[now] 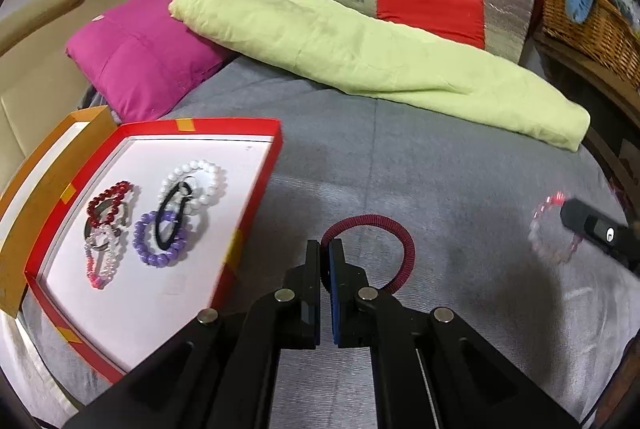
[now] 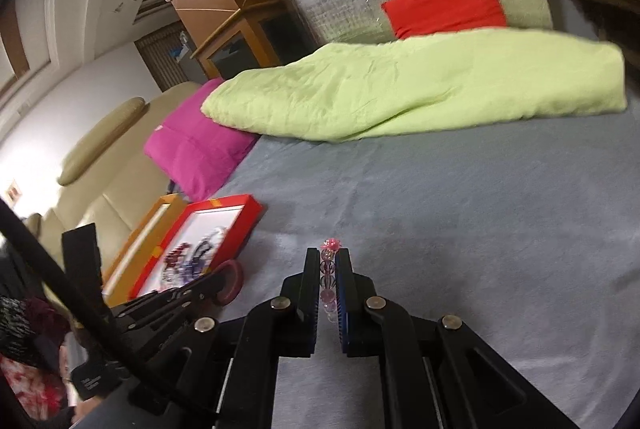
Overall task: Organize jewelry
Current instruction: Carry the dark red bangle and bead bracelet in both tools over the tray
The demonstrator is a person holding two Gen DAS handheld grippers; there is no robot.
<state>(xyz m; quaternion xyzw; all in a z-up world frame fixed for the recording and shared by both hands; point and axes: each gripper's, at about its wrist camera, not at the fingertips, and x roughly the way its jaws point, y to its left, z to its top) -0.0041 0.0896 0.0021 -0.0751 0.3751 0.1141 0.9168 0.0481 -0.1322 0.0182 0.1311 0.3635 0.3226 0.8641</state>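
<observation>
Left gripper (image 1: 325, 261): clenching on the dark red hair tie (image 1: 370, 249), whose loop is arcing out toward 1 o'clock over the grey bed cover (image 1: 400, 157).
Right gripper (image 2: 329, 269): pinching the clear-and-pink bead bracelet (image 2: 328, 277), beads stacking up between the blue pads, a pink charm sitting at the tip.
Red box (image 1: 256, 189): lying at 10 o'clock of the left gripper, just beside it, already holding red, white, purple and clear bead bracelets plus a black hair tie.
Orange lid (image 1: 48, 181): resting against the box's far left side.
Step in hand: both pieces are looking lifted and on their way to the box; I judge the carrying phase is under way.
Next move: calling for swinging each piece over the white floor of the box, lowering, then letting go without snagging the rim.
Left view only: showing the box contents sharply, and the right gripper blurred at 3 o'clock.
Right view only: showing the bracelet's grip edge-on, the left gripper at 9 o'clock, and a person's patterned sleeve (image 2: 24, 381).
Far: green quilt (image 1: 380, 57) and magenta cushion (image 1: 136, 57) lying at 12 o'clock.
</observation>
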